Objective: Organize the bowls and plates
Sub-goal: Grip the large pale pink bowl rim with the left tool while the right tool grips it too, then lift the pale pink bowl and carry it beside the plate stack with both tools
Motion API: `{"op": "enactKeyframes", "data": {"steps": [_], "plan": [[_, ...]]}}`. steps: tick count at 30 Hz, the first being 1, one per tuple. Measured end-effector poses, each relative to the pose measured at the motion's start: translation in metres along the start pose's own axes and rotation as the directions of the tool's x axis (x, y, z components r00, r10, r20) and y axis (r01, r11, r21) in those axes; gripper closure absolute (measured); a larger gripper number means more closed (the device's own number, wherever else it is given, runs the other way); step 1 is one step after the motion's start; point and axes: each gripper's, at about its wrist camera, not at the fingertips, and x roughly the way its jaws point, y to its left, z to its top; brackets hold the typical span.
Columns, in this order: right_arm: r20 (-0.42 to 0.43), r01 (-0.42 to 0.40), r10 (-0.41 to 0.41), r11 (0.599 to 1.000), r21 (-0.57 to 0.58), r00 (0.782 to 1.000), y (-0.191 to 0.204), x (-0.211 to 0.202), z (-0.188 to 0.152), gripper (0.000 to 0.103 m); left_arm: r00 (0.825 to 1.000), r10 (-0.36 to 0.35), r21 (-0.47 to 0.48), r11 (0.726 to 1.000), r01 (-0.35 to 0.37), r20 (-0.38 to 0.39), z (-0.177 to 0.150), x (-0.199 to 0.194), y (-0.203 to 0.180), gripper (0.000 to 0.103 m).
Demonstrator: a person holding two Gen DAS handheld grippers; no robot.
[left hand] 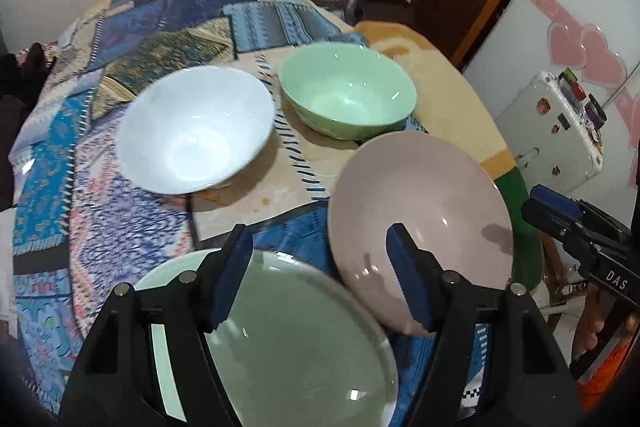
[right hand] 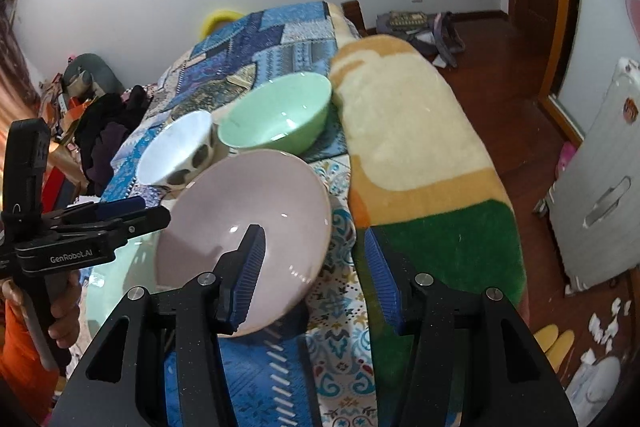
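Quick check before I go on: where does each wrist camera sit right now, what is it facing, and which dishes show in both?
Left wrist: on the left hand-held gripper, jaws open, tilted down over the green plate; the right hand-held gripper shows at the right edge.
Right wrist: on the right hand-held gripper, jaws open, tilted down at the pink plate; a hand holding the left gripper shows at left.
Shared: pink plate, green plate, white bowl, green bowl, patterned cloth.

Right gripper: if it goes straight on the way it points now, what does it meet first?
Probably the patterned cloth between the pink plate and the plush blanket. The right gripper is open and empty; depth is unclear, so its left finger may clip the plate's rim.
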Motion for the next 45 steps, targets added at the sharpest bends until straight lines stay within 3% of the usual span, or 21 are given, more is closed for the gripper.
{"op": "enactKeyframes", "data": {"steps": [8,13,21,27,35,45], "plan": [[-0.045,-0.030,0.032,0.999,0.036,0.998,-0.006,0.023,-0.010,0.055,0.997,-0.020,0.002,1.000,0.020,-0.069,0.004,0.036,-0.003,0.037],[-0.056,-0.035,0.036,0.999,0.035,0.998,-0.004,0.030,-0.013,0.059,0.994,-0.042,0.004,0.999,0.042,-0.098,0.004,0.047,-0.004,0.060],[-0.065,-0.052,0.056,0.997,0.065,0.996,-0.009,0.035,-0.014,0.075,0.989,-0.079,0.045,0.995,0.085,-0.121,0.000,0.054,-0.014,0.076],[-0.066,-0.046,0.049,0.998,0.051,0.997,-0.005,0.034,-0.013,0.086,0.991,-0.080,0.040,0.996,0.085,-0.112,-0.001,0.052,-0.017,0.076],[-0.053,-0.038,0.043,0.996,0.083,0.998,-0.005,0.027,-0.009,0.085,0.993,-0.079,0.041,0.996,0.083,-0.092,-0.004,0.041,-0.024,0.076],[0.023,-0.049,0.048,0.997,0.065,0.999,0.011,-0.005,-0.001,0.085,0.993,-0.112,0.027,0.993,0.113,-0.037,-0.004,0.006,-0.026,0.076]]}}
